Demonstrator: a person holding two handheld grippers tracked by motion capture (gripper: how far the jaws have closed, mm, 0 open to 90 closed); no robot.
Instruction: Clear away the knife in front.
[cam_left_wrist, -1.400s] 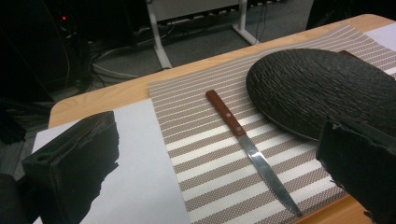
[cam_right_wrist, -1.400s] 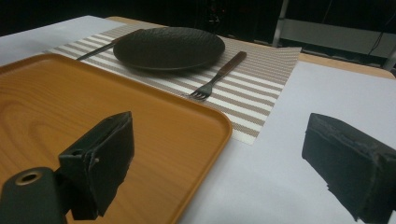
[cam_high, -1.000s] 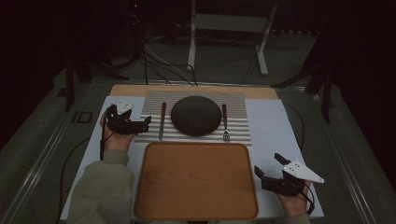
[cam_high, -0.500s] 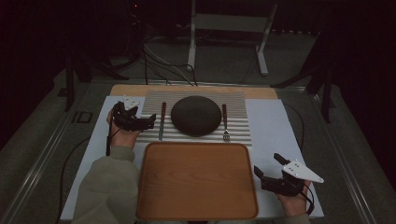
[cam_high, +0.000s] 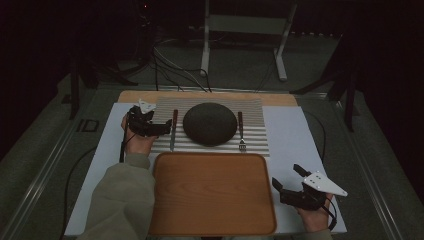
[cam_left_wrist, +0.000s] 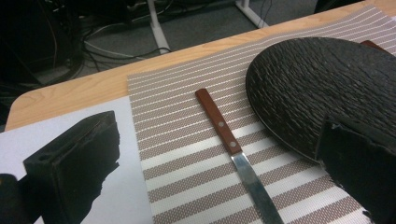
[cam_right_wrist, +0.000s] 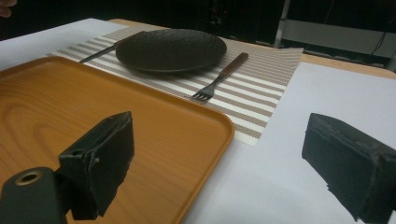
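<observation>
A dark round plate (cam_high: 210, 123) sits in the middle of a striped placemat (cam_high: 252, 107). A wooden-handled knife (cam_high: 173, 130) lies left of the plate and a fork (cam_high: 241, 131) lies right of it. My left gripper (cam_high: 166, 129) is open just left of the knife. In the left gripper view, the knife (cam_left_wrist: 218, 123) lies ahead between the wide-apart jaws of the left gripper (cam_left_wrist: 215, 140), with the plate (cam_left_wrist: 317, 88) to the right. My right gripper (cam_high: 286, 176) rests open by the right edge of the wooden tray (cam_high: 212, 192). Nothing is between the jaws of the right gripper (cam_right_wrist: 219, 130).
The orange-brown tray (cam_right_wrist: 93, 107) lies at the near side of the white table cover (cam_high: 295, 135), just in front of the placemat. The plate (cam_right_wrist: 170, 49), fork (cam_right_wrist: 219, 77) and knife (cam_right_wrist: 100, 52) lie beyond it. Cables and a stand's legs (cam_high: 240, 45) are on the dark floor behind the table.
My left gripper has moved forward and to the right, from the white cover beside the mat up to the knife. The right gripper has stayed put.
</observation>
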